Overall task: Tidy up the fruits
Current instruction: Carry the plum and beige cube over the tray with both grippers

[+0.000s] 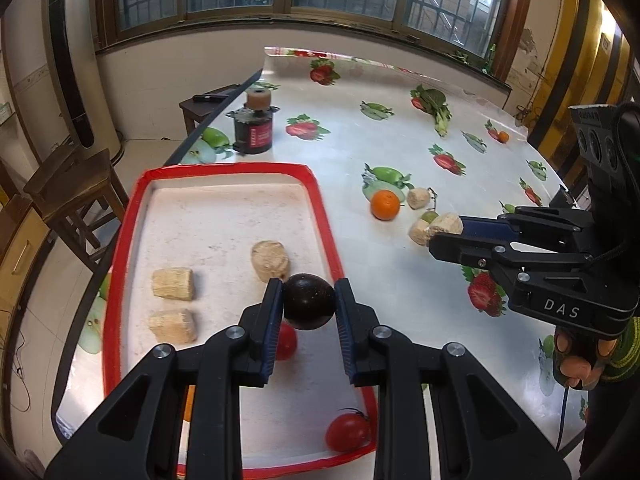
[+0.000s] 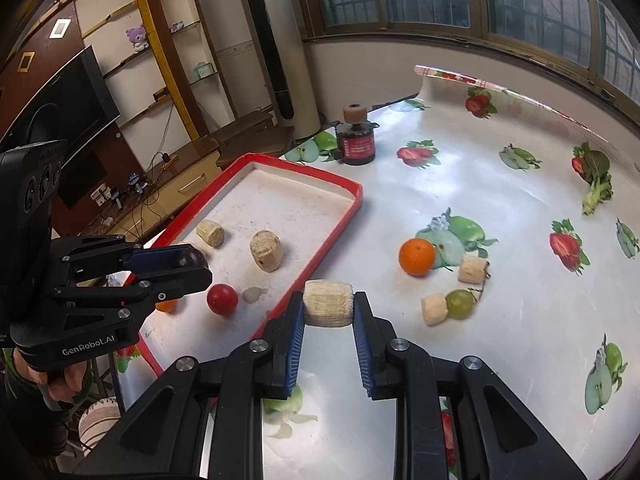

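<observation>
Left wrist view first: the left gripper [image 1: 308, 300] is clamped on a dark plum [image 1: 309, 301], both blue pads pressed against its sides, and it hangs over the near right part of the red-rimmed tray [image 1: 120, 264]. Under it sits a red tomato [image 1: 286, 341], mostly hidden by the left finger. Another tomato [image 1: 347, 432] lies in the near right corner of the tray, touching the rim. Three beige cork-like chunks are in there too: two [image 1: 173, 283] on the left side, one behind the other, and a rounder one [image 1: 270, 260] just behind the plum.

Right wrist view: the right gripper [image 2: 329, 304] is closed tight on a beige chunk [image 2: 329, 303], held sideways between the pads, above the tablecloth [image 2: 500, 184] just outside the tray's right rim. Out on the cloth sit an orange [image 2: 417, 257], a green grape [image 2: 460, 303] touching a chunk [image 2: 434, 309], and one more chunk [image 2: 473, 269] near the orange. A dark jar [image 2: 356, 141] with a cork top stands behind the tray, and a leafy green vegetable [image 2: 597, 184] lies well apart at the far right.
</observation>
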A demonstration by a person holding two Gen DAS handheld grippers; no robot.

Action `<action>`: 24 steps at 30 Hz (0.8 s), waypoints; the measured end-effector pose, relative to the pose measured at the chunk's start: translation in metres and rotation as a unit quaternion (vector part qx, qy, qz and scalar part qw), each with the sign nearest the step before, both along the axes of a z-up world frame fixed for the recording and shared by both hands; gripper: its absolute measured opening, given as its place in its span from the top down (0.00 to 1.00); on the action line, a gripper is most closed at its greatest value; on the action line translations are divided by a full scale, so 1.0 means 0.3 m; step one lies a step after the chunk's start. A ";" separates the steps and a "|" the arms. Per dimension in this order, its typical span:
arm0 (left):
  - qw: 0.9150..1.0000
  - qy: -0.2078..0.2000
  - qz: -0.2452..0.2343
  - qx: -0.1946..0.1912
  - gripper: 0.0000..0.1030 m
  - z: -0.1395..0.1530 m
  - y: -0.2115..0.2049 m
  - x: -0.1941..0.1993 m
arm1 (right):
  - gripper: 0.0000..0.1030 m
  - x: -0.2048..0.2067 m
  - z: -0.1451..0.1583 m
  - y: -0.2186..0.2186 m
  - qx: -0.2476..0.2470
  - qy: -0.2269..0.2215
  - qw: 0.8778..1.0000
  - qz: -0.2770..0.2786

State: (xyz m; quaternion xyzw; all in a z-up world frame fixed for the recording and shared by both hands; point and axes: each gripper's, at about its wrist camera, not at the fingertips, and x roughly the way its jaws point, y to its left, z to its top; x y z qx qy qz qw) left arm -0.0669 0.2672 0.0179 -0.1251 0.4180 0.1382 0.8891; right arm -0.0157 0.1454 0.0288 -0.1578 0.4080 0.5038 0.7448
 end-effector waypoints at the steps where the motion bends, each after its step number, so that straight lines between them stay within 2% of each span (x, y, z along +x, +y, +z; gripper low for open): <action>1: 1.000 -0.001 0.002 0.000 0.77 0.002 0.011 -0.003 | 0.77 -0.002 0.001 0.011 0.001 0.000 1.000 0.002; 14: 1.000 0.000 0.025 -0.004 0.77 -0.011 0.113 -0.027 | 0.77 -0.024 0.007 0.141 0.004 -0.001 1.000 0.023; 24: 0.999 0.006 0.048 -0.018 0.77 -0.038 0.220 -0.018 | 0.77 0.001 -0.005 0.249 0.011 0.019 0.999 0.028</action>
